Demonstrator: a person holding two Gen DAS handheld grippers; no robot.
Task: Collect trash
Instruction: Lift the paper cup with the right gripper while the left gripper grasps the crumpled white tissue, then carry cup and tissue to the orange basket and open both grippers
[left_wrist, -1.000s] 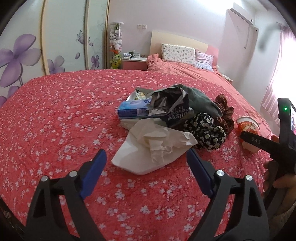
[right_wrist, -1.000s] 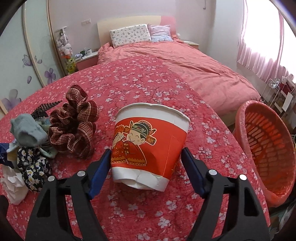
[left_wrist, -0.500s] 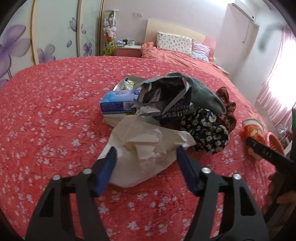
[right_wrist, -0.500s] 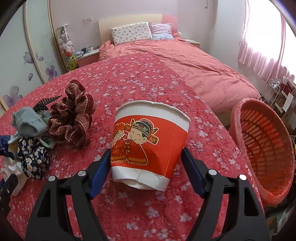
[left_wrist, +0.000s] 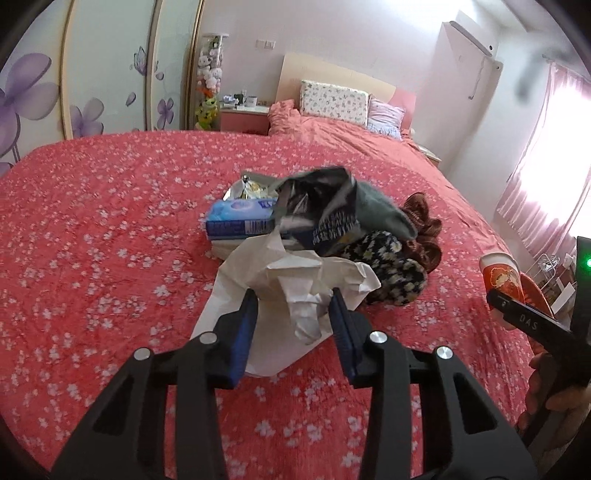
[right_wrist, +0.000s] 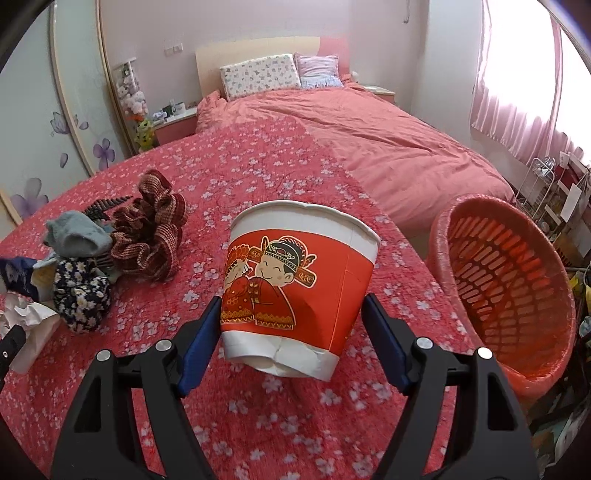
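Note:
My right gripper (right_wrist: 291, 325) is shut on a red and white paper cup (right_wrist: 295, 291) and holds it above the flowered red cover, left of an orange mesh basket (right_wrist: 517, 295). The cup also shows in the left wrist view (left_wrist: 502, 273). My left gripper (left_wrist: 293, 312) is partly closed around crumpled white paper (left_wrist: 295, 280) on the cover; whether the pads grip it is unclear. Behind the paper lie a blue tissue pack (left_wrist: 240, 221), a dark torn snack bag (left_wrist: 325, 210) and a foil wrapper (left_wrist: 251, 186).
A grey sock (left_wrist: 380, 212), a black floral scrunchie (left_wrist: 395, 273) and a brown plaid scrunchie (right_wrist: 151, 229) lie in the same pile. A pink bed (right_wrist: 369, 140) with pillows stands behind. A wire rack (right_wrist: 546, 192) stands at the right by the window.
My left gripper moved forward onto the white paper and its jaws narrowed around it. My right gripper lifted the cup slightly and drifted towards the basket.

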